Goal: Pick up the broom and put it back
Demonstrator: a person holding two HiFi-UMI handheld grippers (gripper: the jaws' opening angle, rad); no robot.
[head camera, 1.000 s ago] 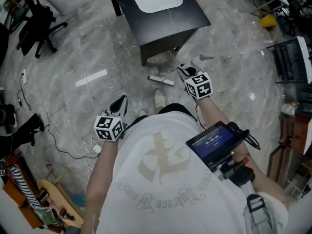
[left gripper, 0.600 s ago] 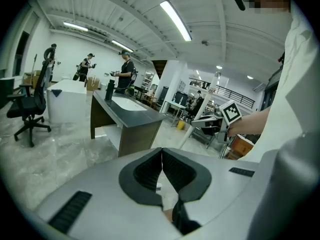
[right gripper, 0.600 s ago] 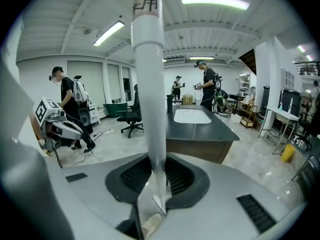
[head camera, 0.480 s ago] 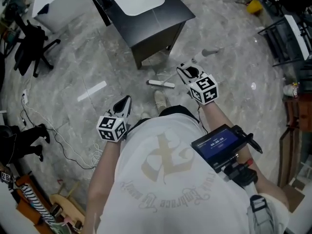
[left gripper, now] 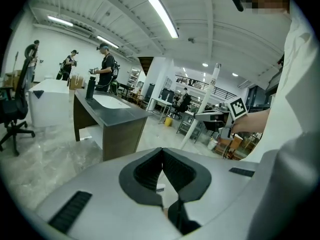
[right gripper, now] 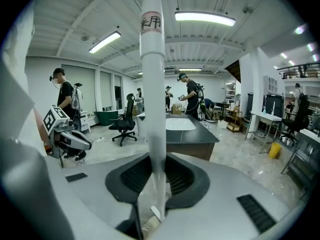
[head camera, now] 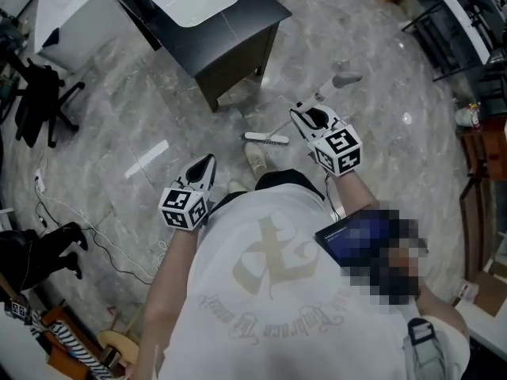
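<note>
right claw (right gripper: pixel 156 174) clamping broom (right gripper: pixel 152 74) pole, left claw (left gripper: pixel 162 170) pinched together, empty
pole looking light, stiff, slick; gripping mid-shaft is likely keeping the head from swinging

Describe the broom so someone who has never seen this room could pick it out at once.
Find the dark desk with the white inset top. Over the grey floor just in front of it, the right tool grips a slim white pole: the broom. Its flat white head shows beside the person's shoe, and the left tool holds nothing.
</note>
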